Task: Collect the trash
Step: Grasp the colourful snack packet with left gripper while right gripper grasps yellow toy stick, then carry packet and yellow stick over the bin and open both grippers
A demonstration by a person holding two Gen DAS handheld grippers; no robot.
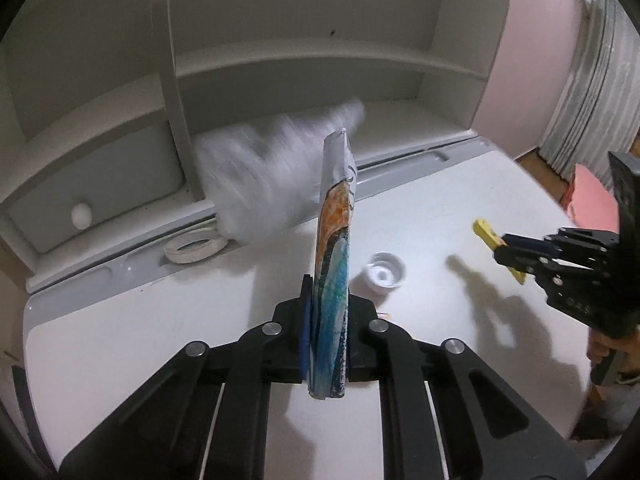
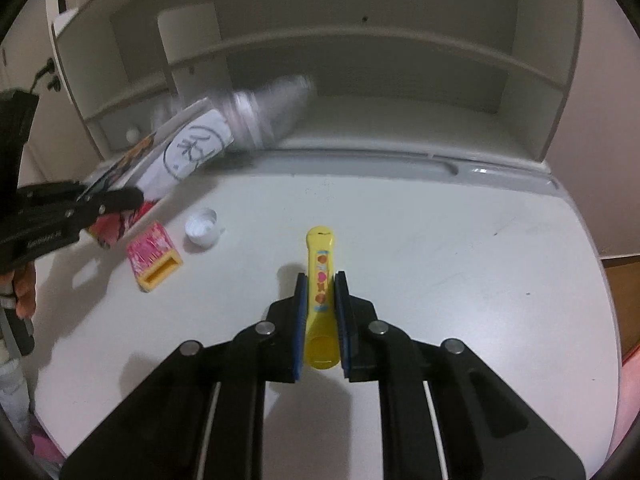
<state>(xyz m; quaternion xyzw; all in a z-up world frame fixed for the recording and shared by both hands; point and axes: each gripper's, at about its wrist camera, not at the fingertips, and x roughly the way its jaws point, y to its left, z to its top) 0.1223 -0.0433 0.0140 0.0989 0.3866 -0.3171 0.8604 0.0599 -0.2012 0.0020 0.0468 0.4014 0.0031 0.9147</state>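
Left gripper (image 1: pixel 326 316) level, clamping folded paper (image 1: pixel 334 240)

Both wrist cameras are looking forward and down over the white desk (image 1: pixel 120 340), facing its shelf unit (image 2: pixel 360 64) at the back. The left view is sitting nearer the shelf unit's left end, the right view more centred. Both are sharing the white cap (image 1: pixel 383 272) in front of the shelf unit.

Left claw (image 1: pixel 326 344), right claw (image 2: pixel 320 312): both apparently clamped.

White desk (image 1: pixel 460 200) with shelf hutch (image 1: pixel 280 60), tape roll (image 1: pixel 195 245) near its drawer (image 1: pixel 92 196), pink wall (image 1: pixel 532 40), curtain (image 1: pixel 596 92).
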